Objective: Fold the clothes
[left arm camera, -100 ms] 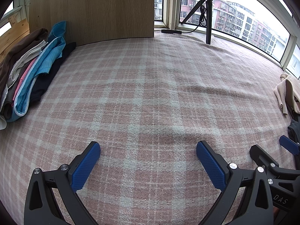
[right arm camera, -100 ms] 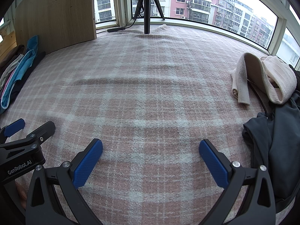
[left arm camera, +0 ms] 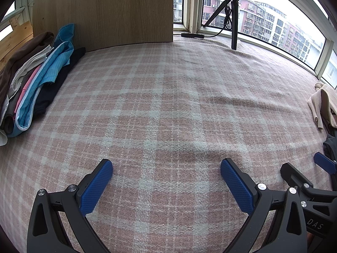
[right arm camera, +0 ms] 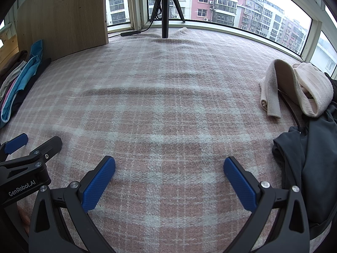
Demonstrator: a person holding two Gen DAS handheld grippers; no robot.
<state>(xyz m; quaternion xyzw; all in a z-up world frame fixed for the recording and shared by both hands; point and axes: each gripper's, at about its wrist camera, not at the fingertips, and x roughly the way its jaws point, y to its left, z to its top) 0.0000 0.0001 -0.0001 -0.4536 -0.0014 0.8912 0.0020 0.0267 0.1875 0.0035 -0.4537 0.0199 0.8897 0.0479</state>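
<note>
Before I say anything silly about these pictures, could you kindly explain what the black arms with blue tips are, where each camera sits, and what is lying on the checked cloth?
There is no robot here: a person holds a hand gripper in each hand, each with two black fingers tipped with blue textured pads. Each picture comes from a fisheye camera on one gripper, looking forward along its fingers. The left gripper and the right gripper both stand wide open and hold nothing. Each camera also catches the other gripper at its edge. Under them lies a pink and white checked blanket. At the left sits a stack of folded clothes with a light blue garment on top. At the right lie a loose cream knitted garment and a crumpled dark grey garment, not yet folded. A black tripod stands by the window.
</note>
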